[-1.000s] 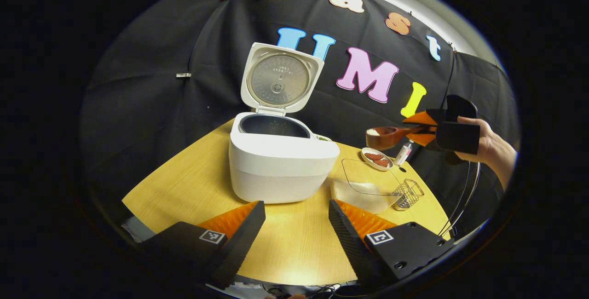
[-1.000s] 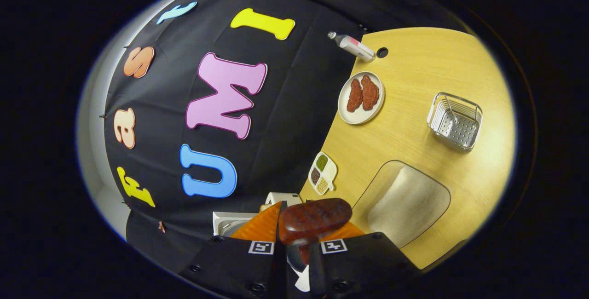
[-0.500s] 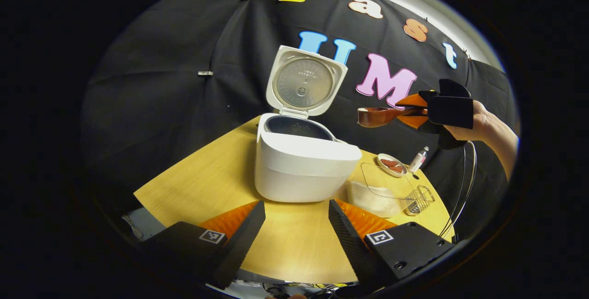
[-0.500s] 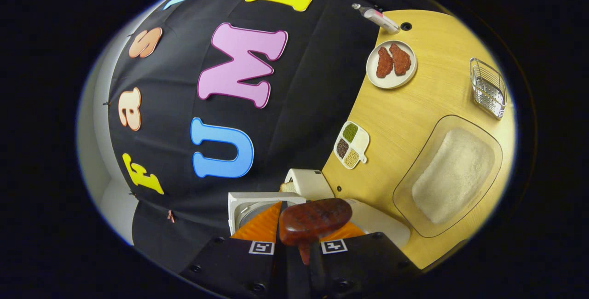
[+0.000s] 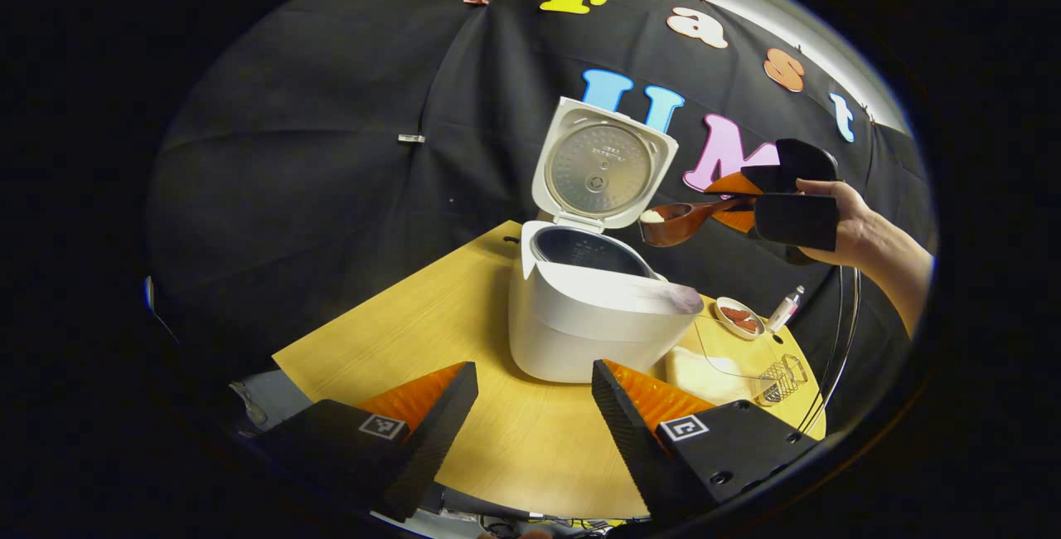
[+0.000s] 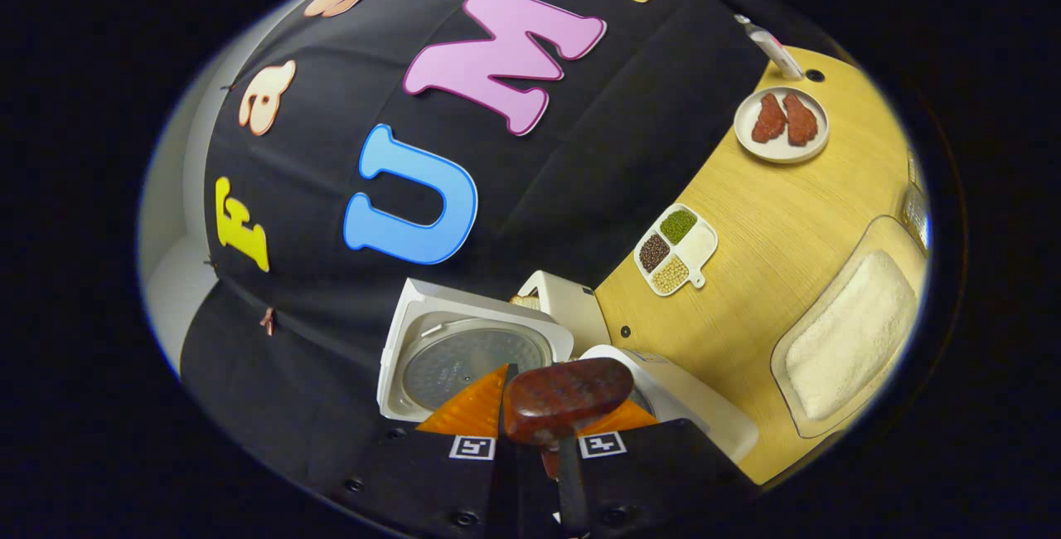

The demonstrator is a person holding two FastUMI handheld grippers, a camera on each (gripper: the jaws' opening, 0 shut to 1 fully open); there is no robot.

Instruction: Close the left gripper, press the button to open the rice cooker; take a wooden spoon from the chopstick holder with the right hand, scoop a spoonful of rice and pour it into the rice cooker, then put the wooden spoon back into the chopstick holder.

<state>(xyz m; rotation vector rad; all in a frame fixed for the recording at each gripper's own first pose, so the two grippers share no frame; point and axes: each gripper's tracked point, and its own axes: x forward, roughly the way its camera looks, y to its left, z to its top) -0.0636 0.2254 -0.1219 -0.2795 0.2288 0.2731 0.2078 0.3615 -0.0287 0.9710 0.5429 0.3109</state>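
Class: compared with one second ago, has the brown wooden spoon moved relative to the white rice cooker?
Yes. The brown wooden spoon, gripped by the right gripper, has travelled toward the white rice cooker, nearing its open pot.

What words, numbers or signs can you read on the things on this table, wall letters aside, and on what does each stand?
Rice cooker lid: small print, too blurred to read.
Bottle: label too small to read.
Left tongs: square coded markers, no words.
Nothing is readable.

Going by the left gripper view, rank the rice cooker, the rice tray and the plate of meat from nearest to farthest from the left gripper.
From the left gripper:
1. Rice cooker, straight ahead, lid open.
2. Rice tray, ahead to the right, beside the cooker.
3. Plate of meat, farther right, near the table's back edge.
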